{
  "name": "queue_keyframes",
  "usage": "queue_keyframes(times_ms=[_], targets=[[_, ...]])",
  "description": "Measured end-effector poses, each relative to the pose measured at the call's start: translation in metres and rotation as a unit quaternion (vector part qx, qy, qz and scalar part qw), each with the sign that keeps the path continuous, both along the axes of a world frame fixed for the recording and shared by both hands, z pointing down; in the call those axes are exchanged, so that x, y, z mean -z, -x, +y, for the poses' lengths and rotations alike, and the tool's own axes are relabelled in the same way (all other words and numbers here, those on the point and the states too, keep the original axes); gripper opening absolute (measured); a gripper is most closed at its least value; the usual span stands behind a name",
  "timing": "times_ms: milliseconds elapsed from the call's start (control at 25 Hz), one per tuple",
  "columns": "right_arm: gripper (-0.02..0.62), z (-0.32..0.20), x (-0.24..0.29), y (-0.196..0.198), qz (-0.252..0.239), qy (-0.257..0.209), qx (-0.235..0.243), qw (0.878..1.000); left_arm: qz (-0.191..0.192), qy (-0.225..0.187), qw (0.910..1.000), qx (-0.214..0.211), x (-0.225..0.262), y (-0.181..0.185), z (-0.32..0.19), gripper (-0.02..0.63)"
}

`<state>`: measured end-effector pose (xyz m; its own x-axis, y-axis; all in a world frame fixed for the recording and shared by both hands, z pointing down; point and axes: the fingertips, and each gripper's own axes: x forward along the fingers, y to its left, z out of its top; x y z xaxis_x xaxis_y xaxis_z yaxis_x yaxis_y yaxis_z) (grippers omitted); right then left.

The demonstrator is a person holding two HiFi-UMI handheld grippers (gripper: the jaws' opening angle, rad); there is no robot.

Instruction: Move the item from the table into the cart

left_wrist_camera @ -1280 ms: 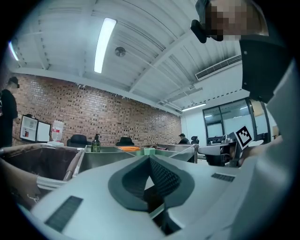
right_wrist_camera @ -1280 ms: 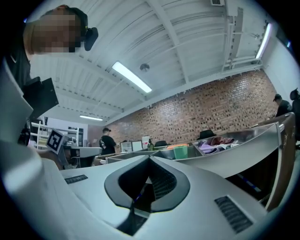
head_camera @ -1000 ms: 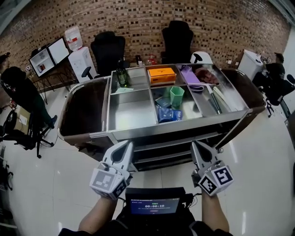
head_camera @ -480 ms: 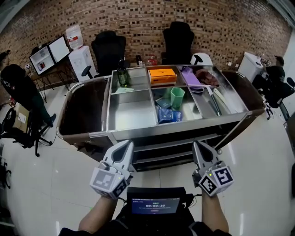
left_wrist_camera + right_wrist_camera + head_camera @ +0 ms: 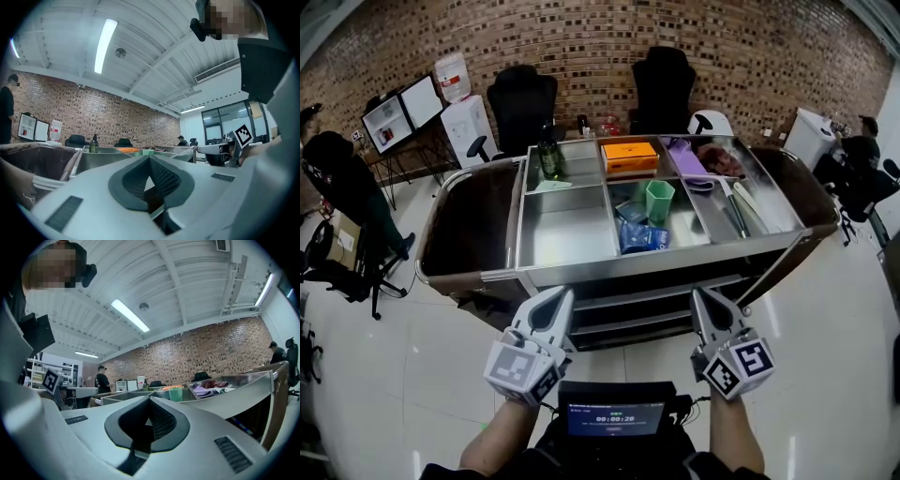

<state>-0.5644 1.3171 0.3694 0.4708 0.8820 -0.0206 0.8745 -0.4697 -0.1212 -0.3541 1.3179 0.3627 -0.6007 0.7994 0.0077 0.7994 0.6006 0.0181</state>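
While both grippers were held level just short of the cart's near edge, neither one had hold of anything. Left gripper sat off the near-left part of that edge, jaws closed tip to tip, nothing between them in the left gripper view. Right gripper sat off the near-right part, jaws fully closed too and empty in its own view. The two were well apart, neither touching the cart.

The cart's steel top was split into compartments, and every loose thing in sight already lay in one:
- far-left compartment: dark green pump bottle, upright
- far-middle: orange box, flat
- far-right: purple cloth, with a dark red thing beside it; could not tell what that was
- middle: green cup, upright, with blue packets just beside it toward the near edge
- long right compartment: some long utensils lying lengthwise, too small to name

Which of these was the task's item could not be told.

A small screen sat at the person's chest, below the grippers. Two black chairs stood beyond the cart's far edge against the brick wall.
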Motion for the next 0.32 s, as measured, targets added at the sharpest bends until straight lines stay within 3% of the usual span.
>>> queue_keyframes(times_ms=[320], targets=[[0.002,-0.0059,0.0007,0.0046,0.001,-0.001,-0.002,1.0,-0.001,0.001,1.0,0.003,0.0023,0.0022,-0.0052,0.003]])
